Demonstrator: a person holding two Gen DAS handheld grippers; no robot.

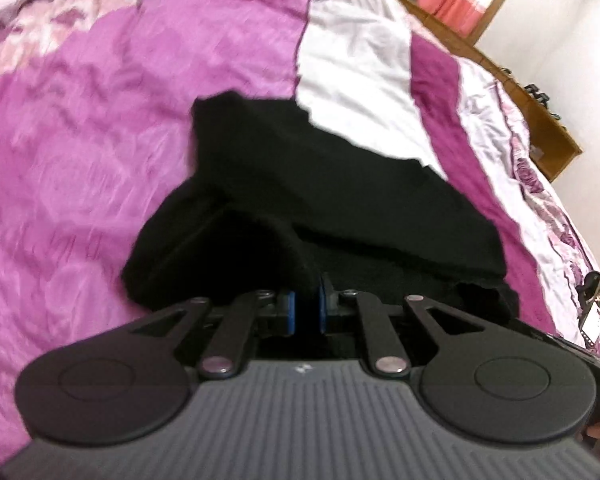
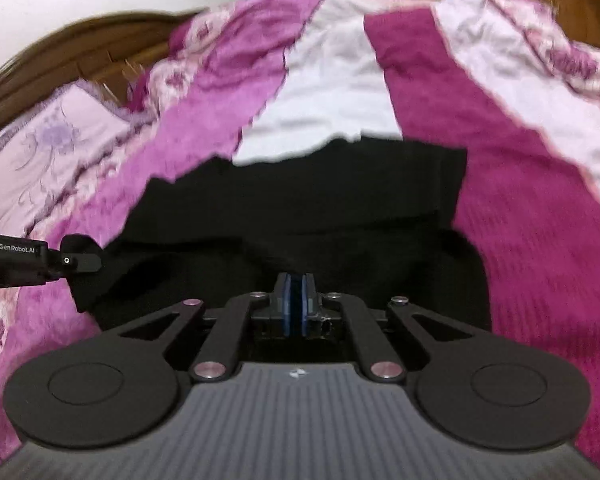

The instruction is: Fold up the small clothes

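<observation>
While the black garment (image 1: 300, 184) drapes, both grippers' jaws pinch its near edge.

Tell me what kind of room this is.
Most likely a bedroom: the black garment lies on a bed with a purple and white bedspread, a wooden headboard behind it and a floral pillow beside that.

Right claw (image 2: 296, 300) pinching black garment (image 2: 300, 208), purple bedspread (image 2: 520, 220)
</observation>
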